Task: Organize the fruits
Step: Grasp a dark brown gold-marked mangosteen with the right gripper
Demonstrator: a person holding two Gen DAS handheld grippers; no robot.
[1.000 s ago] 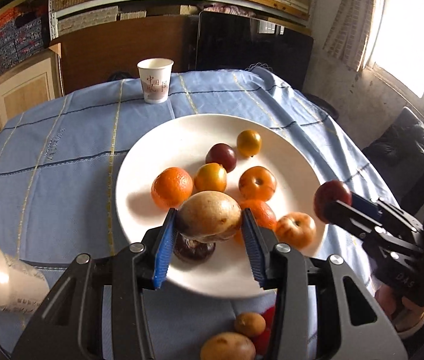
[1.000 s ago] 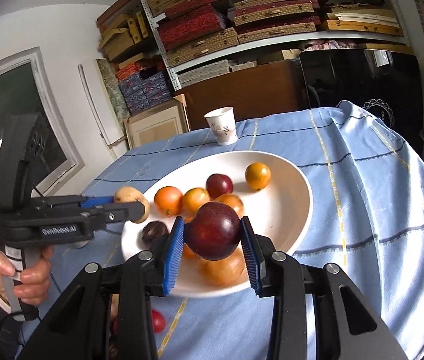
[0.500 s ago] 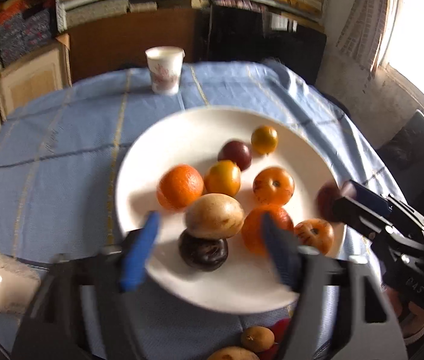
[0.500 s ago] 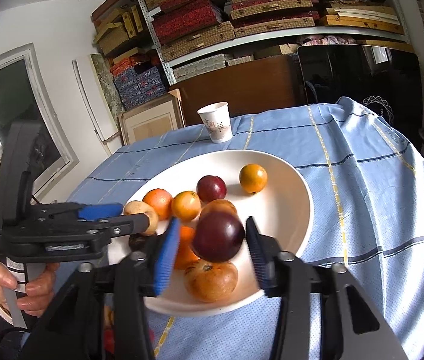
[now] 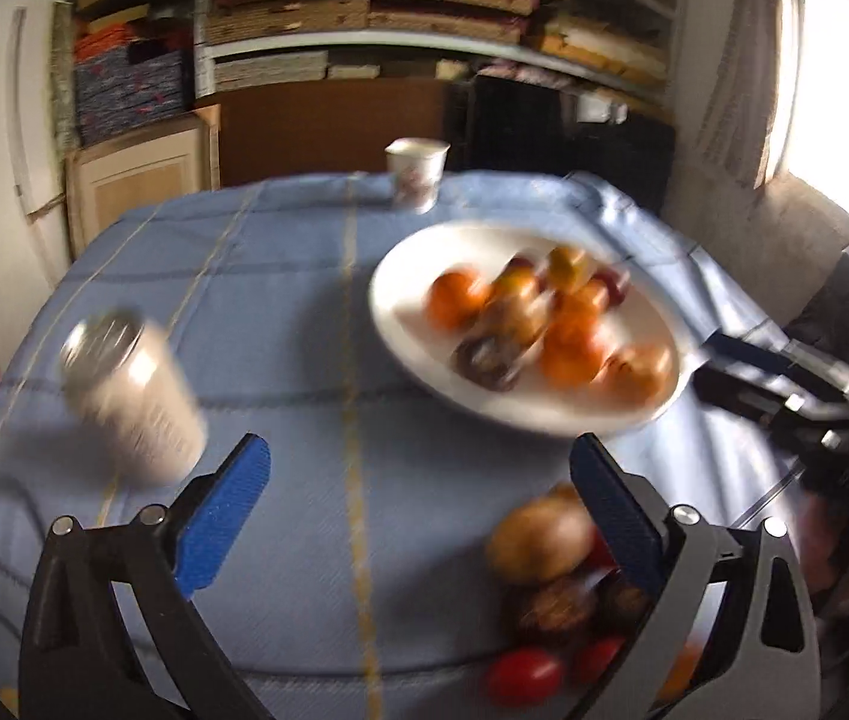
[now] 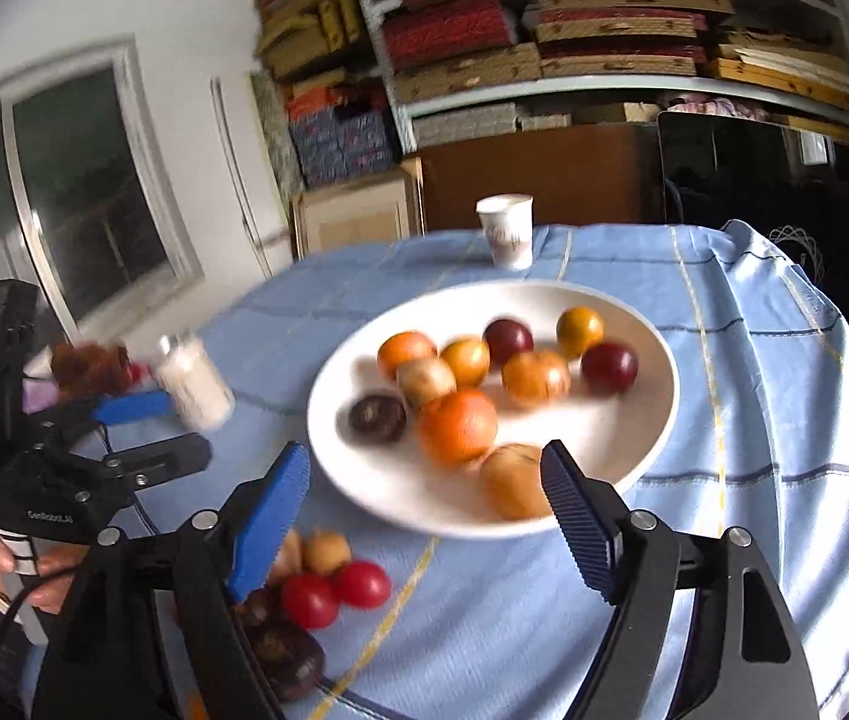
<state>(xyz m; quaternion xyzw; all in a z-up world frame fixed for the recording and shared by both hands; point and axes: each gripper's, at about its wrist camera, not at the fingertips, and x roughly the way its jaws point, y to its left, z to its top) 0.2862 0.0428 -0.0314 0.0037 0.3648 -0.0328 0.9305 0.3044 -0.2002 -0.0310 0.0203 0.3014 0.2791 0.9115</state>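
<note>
Fruits (image 6: 458, 426): nine pieces on the white plate (image 6: 652, 420), centre of the right wrist view.
Loose pile (image 5: 538, 540): lower right of the left wrist view, on the blue cloth (image 5: 304, 312).
Left gripper (image 5: 418, 510): spread wide, holding nothing.
Right gripper (image 6: 424, 498): spread wide, holding nothing.
Can (image 5: 133, 396): tilted, left of plate.

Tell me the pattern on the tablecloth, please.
The tablecloth is light blue with thin yellow and dark blue grid lines, clearest in the right wrist view.

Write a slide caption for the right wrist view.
Open right tool above a white plate of fruit, with loose fruit on the blue tablecloth.
</note>
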